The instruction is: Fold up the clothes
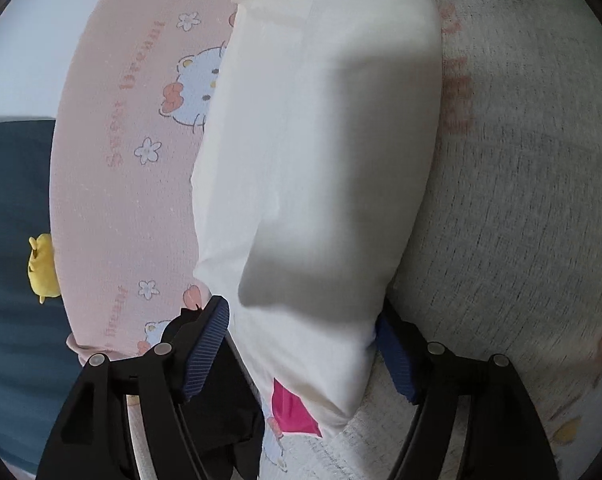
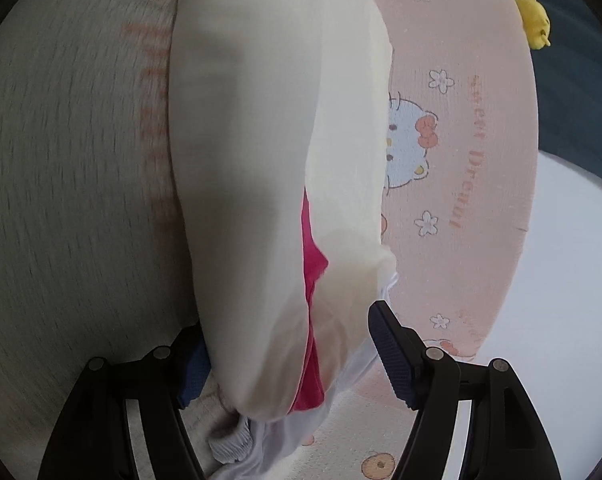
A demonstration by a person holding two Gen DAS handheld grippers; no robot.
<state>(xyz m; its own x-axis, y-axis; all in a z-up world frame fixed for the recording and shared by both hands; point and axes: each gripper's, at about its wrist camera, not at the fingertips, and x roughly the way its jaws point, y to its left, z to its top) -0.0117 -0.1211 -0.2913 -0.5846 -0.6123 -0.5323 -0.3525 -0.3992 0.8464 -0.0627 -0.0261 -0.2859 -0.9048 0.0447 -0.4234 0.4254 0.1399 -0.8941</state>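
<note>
Now your left tool (image 1: 301, 354) and right tool (image 2: 289, 354) both stand wide around the folded cream cloth garment (image 1: 321, 160), which lies on the pink "Sweet Dream" sheet (image 1: 113, 184).

Folded white garment (image 1: 317, 152) fills lane between both grippers' fingers; pink sheet (image 1: 113, 184) open alongside; yellow toy (image 1: 43, 266) beyond its edge.
</note>
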